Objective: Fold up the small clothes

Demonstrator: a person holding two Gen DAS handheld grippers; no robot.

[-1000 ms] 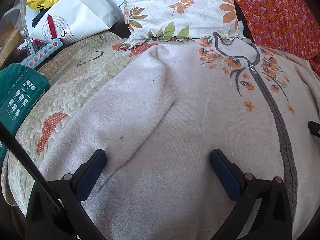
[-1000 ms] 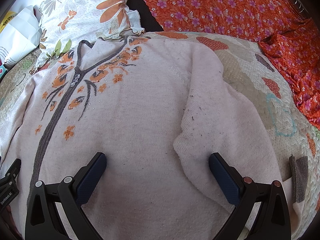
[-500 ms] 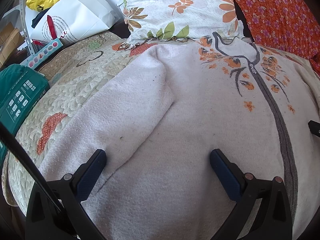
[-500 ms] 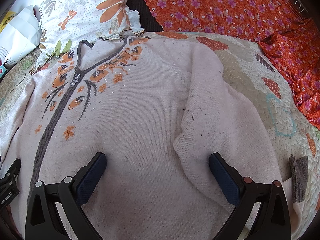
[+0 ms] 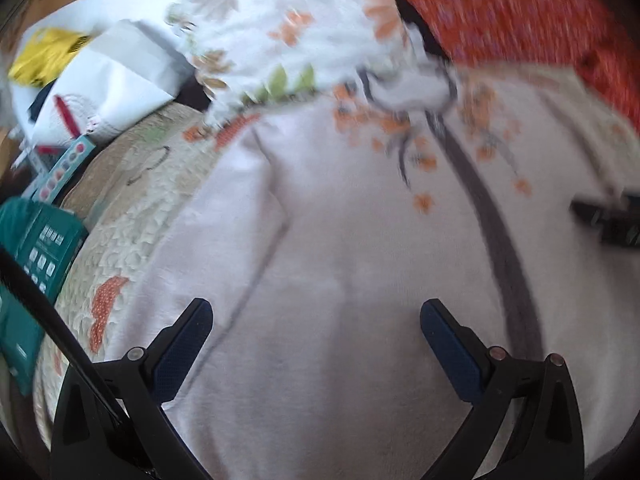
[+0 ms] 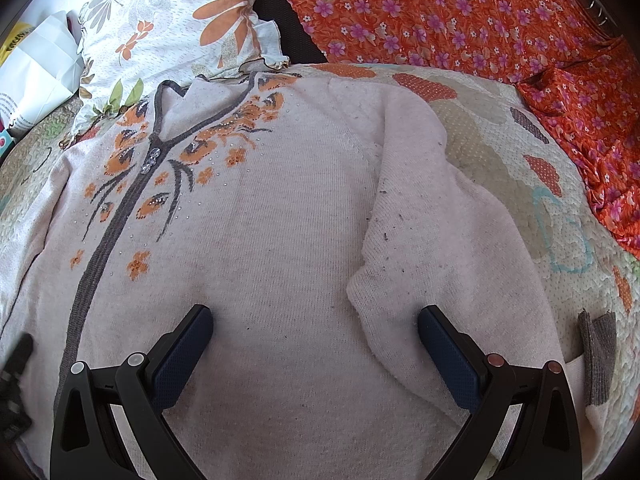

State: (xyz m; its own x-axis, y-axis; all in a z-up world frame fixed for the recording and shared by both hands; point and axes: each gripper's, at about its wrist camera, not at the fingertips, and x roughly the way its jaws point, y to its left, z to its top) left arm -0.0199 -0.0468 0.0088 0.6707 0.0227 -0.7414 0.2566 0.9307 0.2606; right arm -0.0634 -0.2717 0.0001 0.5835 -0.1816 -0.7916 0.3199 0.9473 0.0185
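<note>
**Both grippers wide open over flat cardigan**

Pale pink cardigan [image 6: 272,248] lies front-up, spread across a quilted bedspread [image 6: 500,168]. Grey button band [image 6: 104,248] runs down its middle, orange flower pattern around the neckline. Collar end sits against a floral pillow [image 6: 168,24]. Orange flowered fabric [image 6: 460,12] behind and off to one side.

Right gripper [image 6: 316,332] hangs over the lower body of the cardigan, jaws spread wide, holding nothing. One sleeve [image 6: 440,240] is laid down alongside the body, grey cuff [image 6: 598,356] at its end. The outer finger [image 6: 448,356] is over that sleeve, the other over the body panel; contact with the knit can't be confirmed.

Left gripper [image 5: 316,328] is also spread wide with nothing between the pads, above the other half of the cardigan. That view is motion-blurred. The other sleeve [image 5: 224,232] lies alongside the body there too. Past the bedspread edge: white bag [image 5: 116,80], yellow bag [image 5: 44,56], green box [image 5: 36,248].
</note>
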